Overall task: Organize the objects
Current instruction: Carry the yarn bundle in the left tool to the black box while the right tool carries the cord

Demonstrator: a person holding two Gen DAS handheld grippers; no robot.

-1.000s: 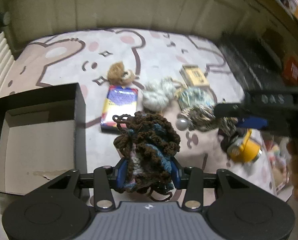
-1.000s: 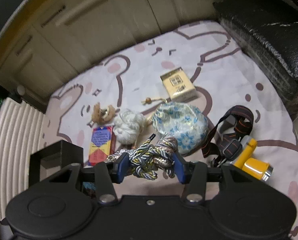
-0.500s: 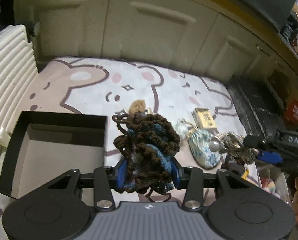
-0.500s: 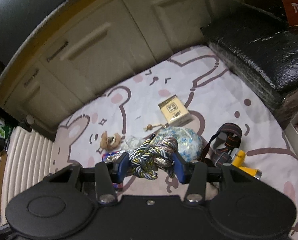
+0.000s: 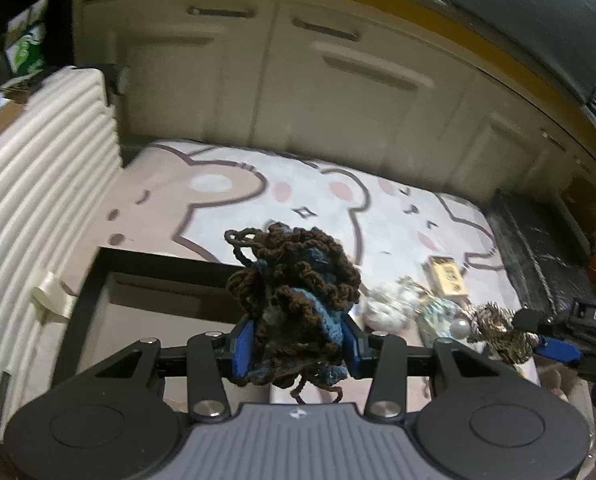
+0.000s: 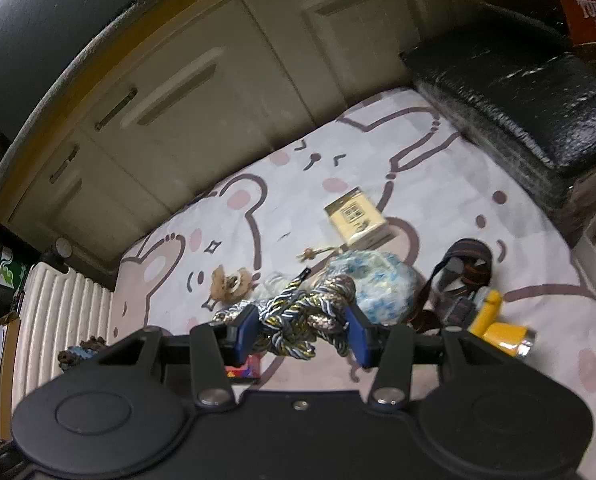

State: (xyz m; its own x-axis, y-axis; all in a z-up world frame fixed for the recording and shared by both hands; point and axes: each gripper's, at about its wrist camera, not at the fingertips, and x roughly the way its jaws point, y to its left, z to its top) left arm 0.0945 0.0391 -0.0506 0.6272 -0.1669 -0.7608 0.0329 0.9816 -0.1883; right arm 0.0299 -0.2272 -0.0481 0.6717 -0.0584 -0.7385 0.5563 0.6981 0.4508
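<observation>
My left gripper (image 5: 295, 344) is shut on a brown and blue crocheted bundle (image 5: 293, 280) and holds it high above the mat, over the right edge of the open black box (image 5: 137, 264). My right gripper (image 6: 300, 330) is shut on a knotted gold, blue and silver cord (image 6: 302, 312), also lifted; it shows at the right of the left wrist view (image 5: 498, 328). On the bear-print mat (image 6: 378, 168) lie a yellow carton (image 6: 356, 222), a floral pouch (image 6: 378, 280), a small brown plush (image 6: 229, 280), a headlamp strap (image 6: 466, 272) and a yellow torch (image 6: 498, 328).
Cream cabinet doors (image 5: 338, 92) stand behind the mat. A white ribbed panel (image 5: 29, 184) runs along the left. A black wrapped block (image 6: 518, 80) lies at the right. A colourful card box (image 6: 243, 370) peeks under my right gripper. A white yarn clump (image 5: 386, 304) lies mid-mat.
Both grippers have risen and tilted up with their loads, so the mat looks farther away. The left gripper has moved over the black box's right edge.
</observation>
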